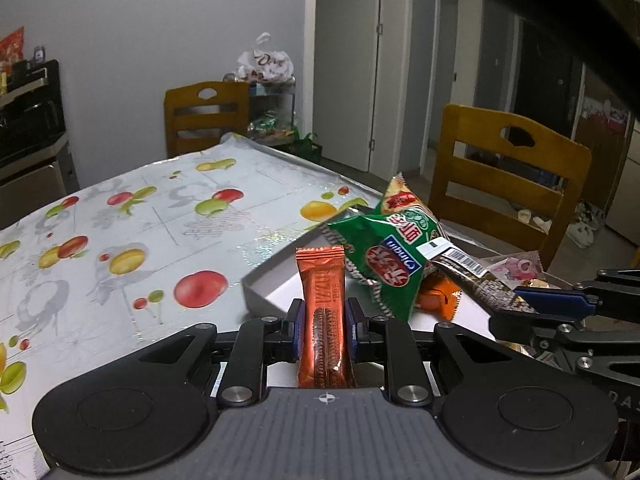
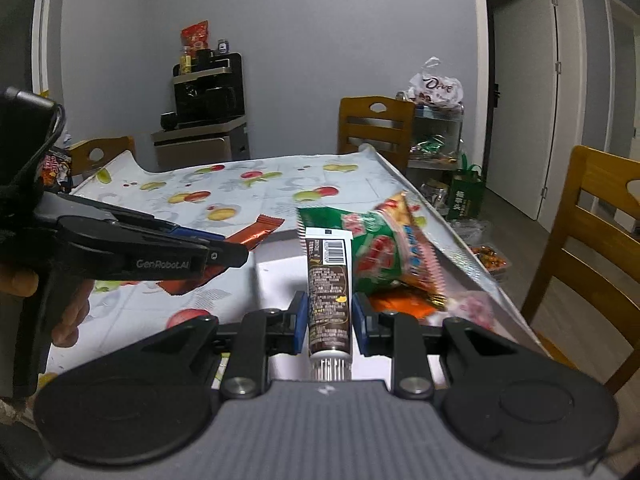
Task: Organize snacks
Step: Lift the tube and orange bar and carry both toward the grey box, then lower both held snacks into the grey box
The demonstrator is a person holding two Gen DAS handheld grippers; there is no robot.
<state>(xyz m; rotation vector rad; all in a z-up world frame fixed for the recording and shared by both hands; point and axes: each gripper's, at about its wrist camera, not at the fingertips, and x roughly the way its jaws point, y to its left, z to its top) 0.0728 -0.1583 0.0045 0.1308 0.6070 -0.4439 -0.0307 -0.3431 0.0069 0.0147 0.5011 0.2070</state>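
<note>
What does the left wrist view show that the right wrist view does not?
Left wrist only: the biscuit picture on the orange snack bar held in the left gripper.
Right wrist only: the white cap on the brown tube held in the right gripper, a hand on the left gripper's handle, and a dark appliance whole.
Both: the green snack bag, the fruit-print tablecloth, the wooden chair.

Counter point(image 1: 120, 216): pale covering printed with red, yellow and green fruit. Biscuit bar point(image 1: 323, 312): orange wrapper with a dark biscuit picture. Tube point(image 2: 329, 292): dark brown body, white cap, white barcode panel. Snack bag point(image 1: 384, 256): green with red and blue marks. Chairs point(image 1: 508, 184): brown wood. Gripper pads point(image 1: 297, 328): blue.
</note>
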